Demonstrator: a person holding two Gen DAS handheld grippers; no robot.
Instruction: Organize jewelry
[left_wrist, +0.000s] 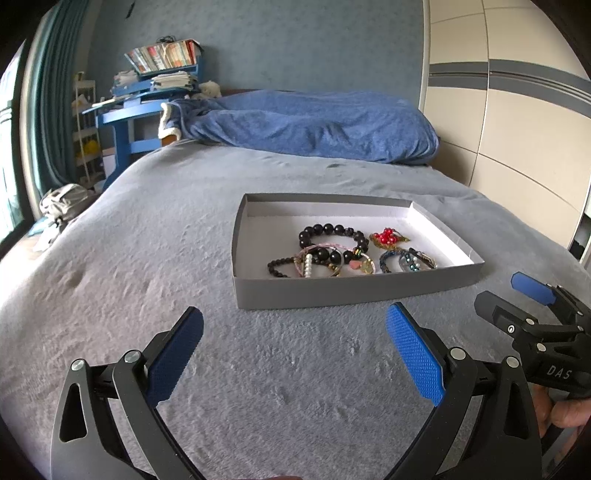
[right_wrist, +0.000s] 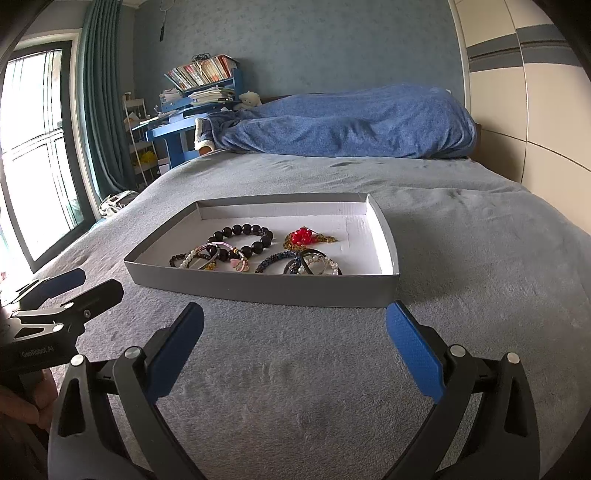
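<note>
A shallow grey cardboard tray (left_wrist: 332, 291) (right_wrist: 266, 288) with a white floor lies on the grey bed. In it lie a large black bead bracelet (left_wrist: 332, 230) (right_wrist: 255, 230), a red bead piece on a gold chain (left_wrist: 386, 236) (right_wrist: 303, 236), a small black bead bracelet (left_wrist: 280, 266), a pearl and pink cluster (left_wrist: 332, 260) (right_wrist: 221, 256) and a dark blue bracelet with pearls (left_wrist: 406, 260) (right_wrist: 295, 263). My left gripper (left_wrist: 295, 354) (right_wrist: 85, 284) is open and empty, short of the tray's near wall. My right gripper (right_wrist: 295, 354) (left_wrist: 517, 291) is open and empty beside it.
The grey bedspread (left_wrist: 147, 258) (right_wrist: 480, 258) stretches around the tray. A blue blanket (left_wrist: 314, 122) (right_wrist: 351, 122) is heaped at the far end. A blue desk with books (left_wrist: 155, 85) (right_wrist: 199, 96) stands far left, a cream wardrobe (left_wrist: 517, 129) on the right, a window (right_wrist: 33, 147) left.
</note>
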